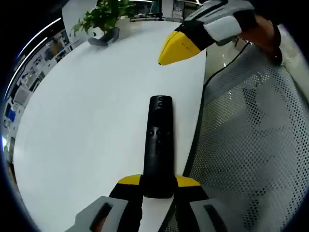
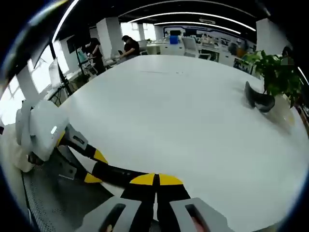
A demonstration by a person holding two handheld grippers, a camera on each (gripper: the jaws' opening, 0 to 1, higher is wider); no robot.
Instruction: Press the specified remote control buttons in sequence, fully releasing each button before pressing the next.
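Observation:
A long black remote control [image 1: 159, 145] lies along the right edge of the white table [image 1: 87, 121]. My left gripper [image 1: 158, 181] is shut on the remote's near end, one yellow-tipped jaw on each side. My right gripper [image 1: 166, 53] comes in from the upper right, jaws shut into a single yellow point. That point hangs beyond the remote's far end, with a gap showing between them. In the right gripper view my right gripper [image 2: 155, 180] is shut with nothing in it. Just ahead of its tips, the remote [image 2: 120, 171] is seen edge-on in the left gripper [image 2: 95, 166].
A potted plant [image 1: 104, 19] [image 2: 273, 77] and a dark curved object [image 1: 104, 38] [image 2: 256, 99] stand at the table's far side. A grey mesh chair [image 1: 251, 145] sits right beside the table edge. People [image 2: 128, 46] stand far off in the room.

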